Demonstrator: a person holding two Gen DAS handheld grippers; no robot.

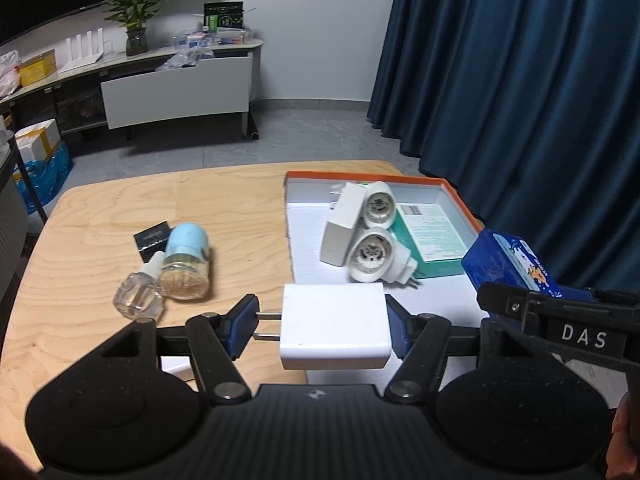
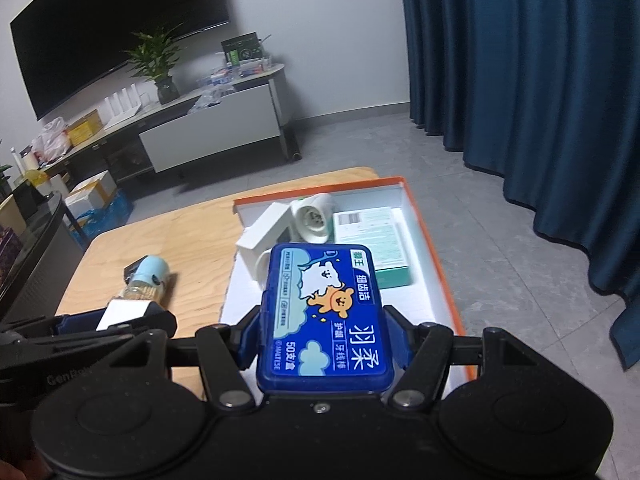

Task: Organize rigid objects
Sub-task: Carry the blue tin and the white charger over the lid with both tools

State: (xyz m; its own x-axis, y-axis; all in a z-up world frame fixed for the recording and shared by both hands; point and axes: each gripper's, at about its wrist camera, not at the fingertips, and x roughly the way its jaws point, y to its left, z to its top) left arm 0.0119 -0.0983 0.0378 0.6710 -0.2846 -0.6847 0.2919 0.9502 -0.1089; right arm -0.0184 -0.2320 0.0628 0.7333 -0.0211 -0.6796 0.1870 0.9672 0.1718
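- My left gripper [image 1: 322, 326] is clamped on a white plug adapter [image 1: 334, 326]: one pad presses its metal prongs, the other its far side, and it hangs over the near edge of the orange-rimmed box [image 1: 460, 200].
- My right gripper [image 2: 324, 340] is clamped on a blue floss-pick case [image 2: 324, 316], one pad on each long side, held above the box's near end.
- Only the left wrist view shows the clear glass bottle [image 1: 136, 298] lying on the wooden table [image 1: 100, 220], touching the blue-capped jar [image 1: 186, 264]; a small black box [image 1: 154, 238] lies just behind the jar.
- Only the right wrist view shows the case's printed lid, with a cartoon bear.
- Inside the box I see a white carton [image 1: 340, 226] leaning against two white round plug-in units [image 1: 372, 254], and a teal carton [image 1: 432, 236] lying flat beside them.
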